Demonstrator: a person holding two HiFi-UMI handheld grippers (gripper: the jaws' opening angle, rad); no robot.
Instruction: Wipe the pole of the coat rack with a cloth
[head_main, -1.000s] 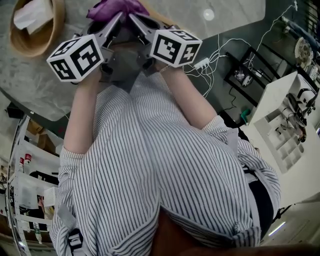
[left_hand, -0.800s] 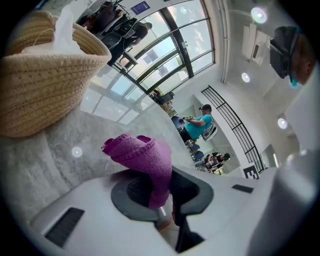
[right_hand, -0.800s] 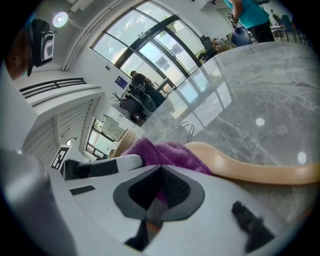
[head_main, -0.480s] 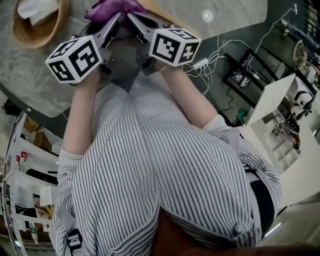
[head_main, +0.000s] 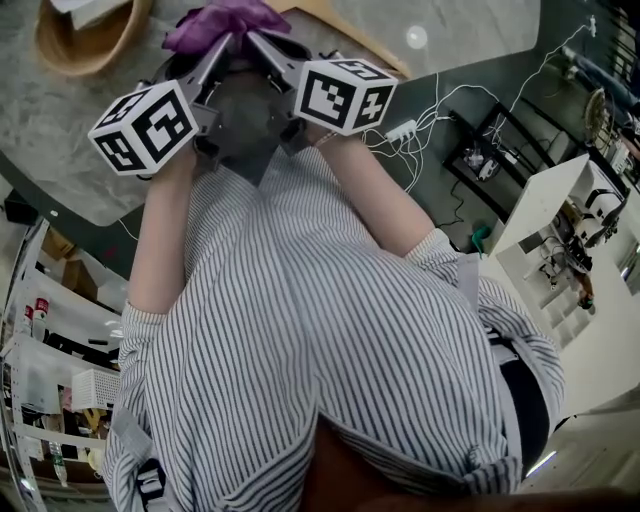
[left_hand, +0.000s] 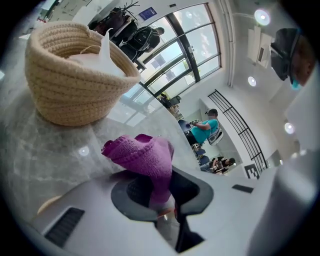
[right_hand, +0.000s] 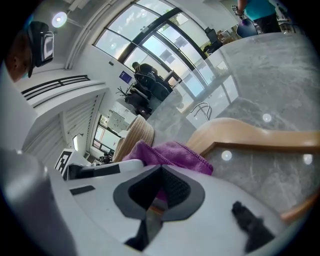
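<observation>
A purple cloth (head_main: 215, 22) is bunched above the grey marble table (head_main: 60, 150) at the top of the head view. Both grippers meet at it. My left gripper (head_main: 212, 52) comes in from the left and is shut on the purple cloth (left_hand: 145, 157), which hangs down between its pads. The right gripper (head_main: 255, 48) comes in from the right, and a fold of the purple cloth (right_hand: 170, 152) is pinched in its jaws (right_hand: 159, 192) too. No coat rack pole is clearly in view. A light wooden curved piece (right_hand: 260, 137) lies on the table just beyond the cloth.
A woven basket (left_hand: 75, 85) with white cloth or paper inside stands on the table to the left, also at the head view's top left as the basket (head_main: 85, 45). Below the table edge are cables (head_main: 420, 130), white shelving (head_main: 560, 250) and a person's striped shirt (head_main: 320, 330).
Both grippers stay together on the cloth. The basket and the table have slid up and right in the head view, and the cloth is now more exposed above the fingers.
</observation>
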